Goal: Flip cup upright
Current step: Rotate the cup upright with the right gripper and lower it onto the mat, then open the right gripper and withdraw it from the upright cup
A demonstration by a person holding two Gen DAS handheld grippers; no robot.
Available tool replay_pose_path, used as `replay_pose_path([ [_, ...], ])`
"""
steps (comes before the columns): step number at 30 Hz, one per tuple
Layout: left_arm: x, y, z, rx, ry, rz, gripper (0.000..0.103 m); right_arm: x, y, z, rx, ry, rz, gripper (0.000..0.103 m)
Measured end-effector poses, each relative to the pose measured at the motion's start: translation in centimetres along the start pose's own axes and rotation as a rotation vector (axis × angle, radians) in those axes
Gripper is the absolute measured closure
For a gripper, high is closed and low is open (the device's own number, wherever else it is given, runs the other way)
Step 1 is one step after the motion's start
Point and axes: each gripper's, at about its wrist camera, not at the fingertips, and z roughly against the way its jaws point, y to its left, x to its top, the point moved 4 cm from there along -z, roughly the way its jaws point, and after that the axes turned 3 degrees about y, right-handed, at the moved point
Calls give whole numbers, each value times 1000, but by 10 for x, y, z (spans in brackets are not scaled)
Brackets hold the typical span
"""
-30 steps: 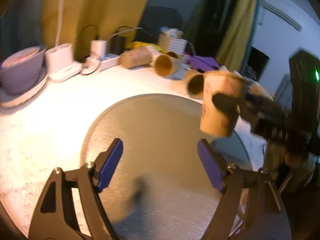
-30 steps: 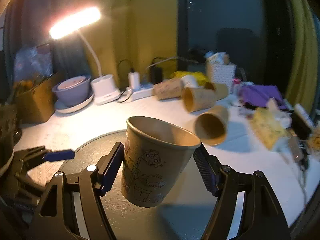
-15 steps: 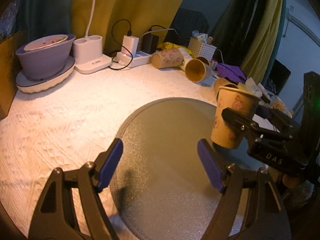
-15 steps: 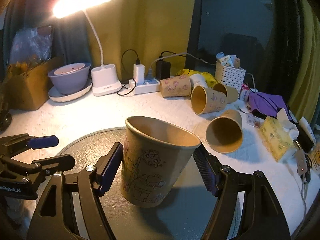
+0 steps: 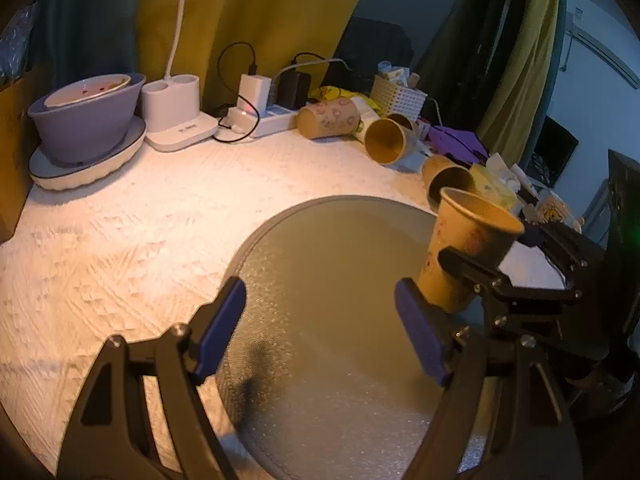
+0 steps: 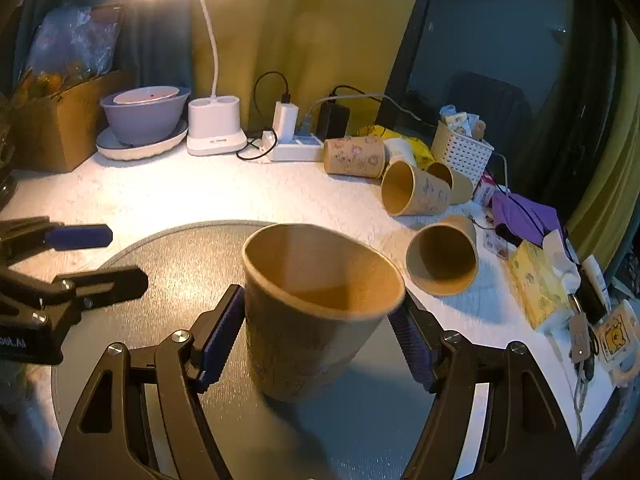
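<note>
A brown paper cup [image 6: 316, 312] with line drawings sits mouth-up, slightly tilted, between the blue pads of my right gripper [image 6: 320, 336], which is shut on it just above or on the round grey mat [image 6: 180, 248]. It also shows in the left wrist view [image 5: 466, 252], held by the right gripper's black fingers [image 5: 472, 268] at the mat's right edge [image 5: 320, 232]. My left gripper [image 5: 320, 332] is open and empty over the mat, left of the cup.
Several paper cups lie on their sides at the back right [image 6: 440, 256] [image 6: 412, 196] [image 6: 354, 156]. A purple bowl on a plate [image 6: 144, 116], a lamp base [image 6: 216, 128], a power strip [image 6: 296, 148], a white basket [image 6: 462, 152] and a tissue pack [image 6: 536, 284] stand around the white cloth.
My right gripper has lowered the upright cup toward the mat and tipped forward, so I now look into the cup's mouth. My left gripper has stayed open and shifted slightly.
</note>
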Motion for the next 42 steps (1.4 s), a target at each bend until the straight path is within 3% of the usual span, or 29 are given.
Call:
replay_pose_path([
  [23,-3,-30,16,18,-88,-152,25,-31,-23,36,69,-22,-133,25],
  [36,-8,-61,53,-12,-261,-290,25,-31,-28,88,21,-90,-150,25],
  [42,-9,-72,70,-76,-309,-322,25,-28,-36,112,-11,-137,-167,25],
])
